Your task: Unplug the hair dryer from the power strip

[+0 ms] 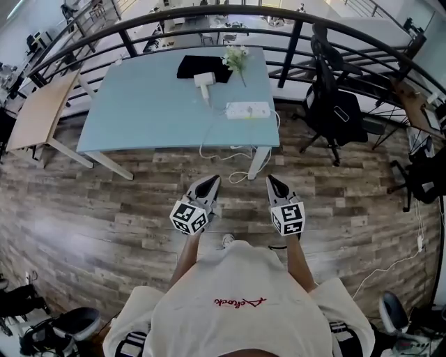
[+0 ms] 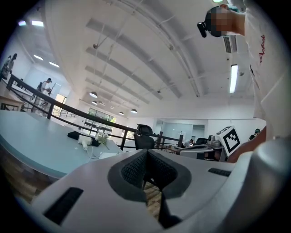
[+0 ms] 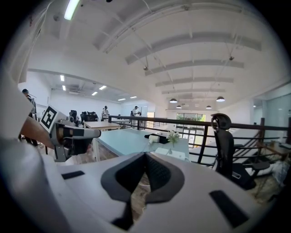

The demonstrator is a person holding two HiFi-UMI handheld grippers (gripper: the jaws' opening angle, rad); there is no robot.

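Observation:
A white hair dryer [image 1: 204, 80] lies on the far part of a light blue table [image 1: 139, 118], against a black bag [image 1: 191, 67]. Its cord runs to a white power strip [image 1: 247, 110] near the table's right front edge. More cable [image 1: 233, 150] hangs from that edge to the floor. Both grippers are held over the wooden floor, short of the table. My left gripper [image 1: 212, 180] and my right gripper [image 1: 272, 180] point at the table, each shut with nothing between the pads. The right gripper view shows the dryer [image 3: 154, 138] and strip [image 3: 170, 154] far ahead.
A small bunch of white flowers [image 1: 237, 57] stands by the bag. A black office chair [image 1: 334, 104] is to the right of the table, and a dark railing [image 1: 209, 14] runs behind it. A wooden table [image 1: 38, 115] stands at the left.

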